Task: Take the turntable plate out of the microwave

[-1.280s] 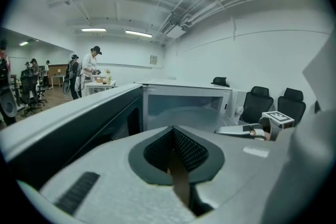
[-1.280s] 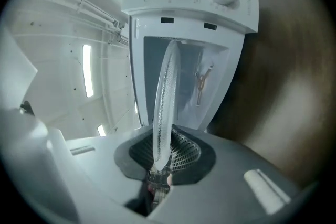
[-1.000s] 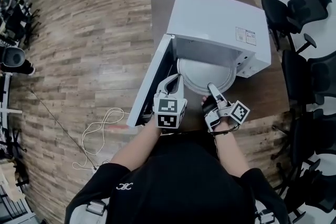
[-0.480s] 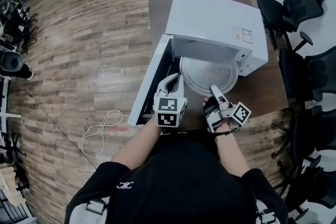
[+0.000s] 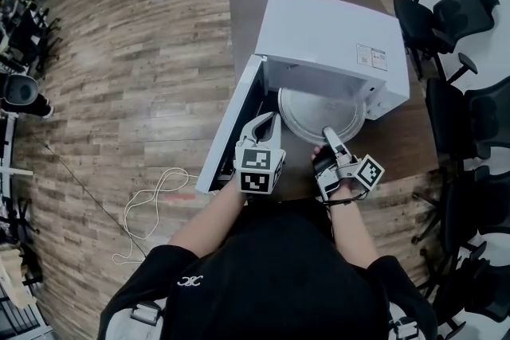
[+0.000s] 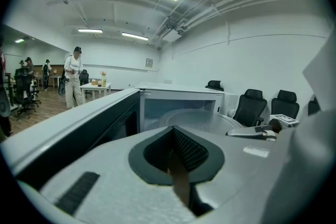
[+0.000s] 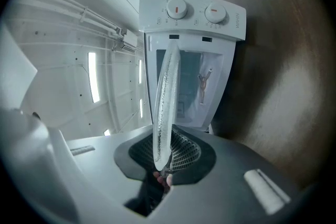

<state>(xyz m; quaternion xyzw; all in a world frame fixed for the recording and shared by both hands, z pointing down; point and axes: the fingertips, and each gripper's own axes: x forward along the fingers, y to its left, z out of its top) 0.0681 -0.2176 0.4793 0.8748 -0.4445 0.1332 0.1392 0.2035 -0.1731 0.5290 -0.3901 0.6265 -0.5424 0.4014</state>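
Turntable plate (image 5: 321,114) barely shifted, rim in right tool (image 5: 328,135), door (image 5: 227,127) wide open

Head view steeply overhead, gripper views close, seemingly level, sharing microwave (image 5: 331,40)

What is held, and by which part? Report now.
The right gripper pinches the round clear glass turntable plate by its near rim; the left gripper holds nothing.

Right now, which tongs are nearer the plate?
Right. The right tongs clamp the plate's near rim; the left tongs sit just left of it, by the door.
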